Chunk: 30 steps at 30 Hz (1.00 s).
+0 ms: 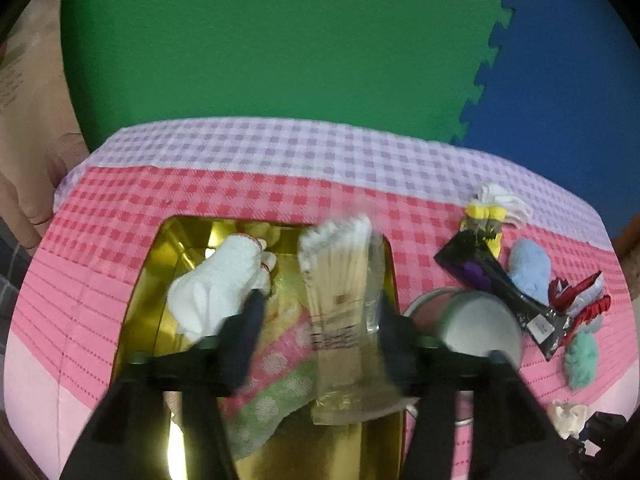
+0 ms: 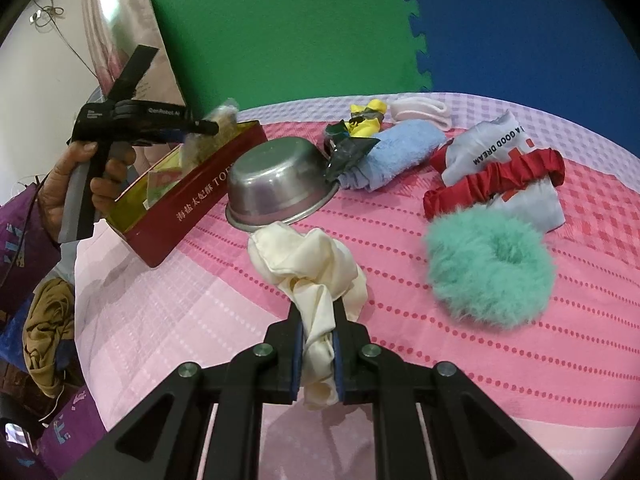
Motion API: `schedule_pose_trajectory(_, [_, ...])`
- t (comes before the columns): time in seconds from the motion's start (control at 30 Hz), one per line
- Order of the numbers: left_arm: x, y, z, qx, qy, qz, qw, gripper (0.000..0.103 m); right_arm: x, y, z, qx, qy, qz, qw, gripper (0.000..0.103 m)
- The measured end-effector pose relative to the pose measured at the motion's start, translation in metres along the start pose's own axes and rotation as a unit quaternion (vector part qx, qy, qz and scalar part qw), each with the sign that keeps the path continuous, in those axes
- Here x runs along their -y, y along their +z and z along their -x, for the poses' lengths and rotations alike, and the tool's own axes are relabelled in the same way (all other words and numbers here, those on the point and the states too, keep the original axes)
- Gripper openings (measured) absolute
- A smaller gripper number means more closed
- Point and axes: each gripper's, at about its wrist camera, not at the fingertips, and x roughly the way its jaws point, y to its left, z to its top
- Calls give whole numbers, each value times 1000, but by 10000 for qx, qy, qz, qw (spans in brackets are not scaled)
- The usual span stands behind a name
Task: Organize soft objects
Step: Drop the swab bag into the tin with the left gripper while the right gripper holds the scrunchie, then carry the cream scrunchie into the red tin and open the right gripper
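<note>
Satin, light and slippery: your right gripper [image 2: 316, 354] pinches the cream scrunchie [image 2: 310, 276] above the tablecloth [image 2: 440, 360]; grip bunched folds. Your left gripper [image 1: 320, 332], spread open, hovers over the tin [image 1: 144, 308].

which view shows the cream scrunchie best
The right wrist view. The cream scrunchie fills the centre there, pinched between the right gripper fingers, sharp and unobstructed. The left wrist view catches only a small pale bit of it at the lower right edge.
</note>
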Motion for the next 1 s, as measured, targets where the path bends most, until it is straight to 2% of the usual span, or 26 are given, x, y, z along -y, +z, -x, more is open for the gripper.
schedule_pose_trajectory(0.1, [0,0,8,187,13,13,9998,66,-1,0,-1,-8,-13,5,10000,12])
schedule_pose_trajectory(0.27, [2,-9,42,544,77,43,9985,69,0,-1,-1,-6,-12,35,10000,12])
schedule_pose_trajectory(0.33, [4,-19,59,674,124,42,9976,73,1,-1,0,6,1,29,10000,12])
schedule_pose_trajectory(0.63, [4,-113,132,992,211,316,9943,74,2,-1,2,54,9,-24,10000,12])
schedule_pose_trajectory(0.8, [0,-163,159,1153,603,291,9911,74,-9,0,3,23,-128,225,9997,12])
schedule_pose_trajectory(0.93, [-9,-188,170,1276,954,338,9866,74,-29,9,12,22,65,391,9992,12])
schedule_pose_trajectory(1.0, [-18,-193,169,1270,1009,486,9856,74,-49,23,17,92,255,562,9980,12])
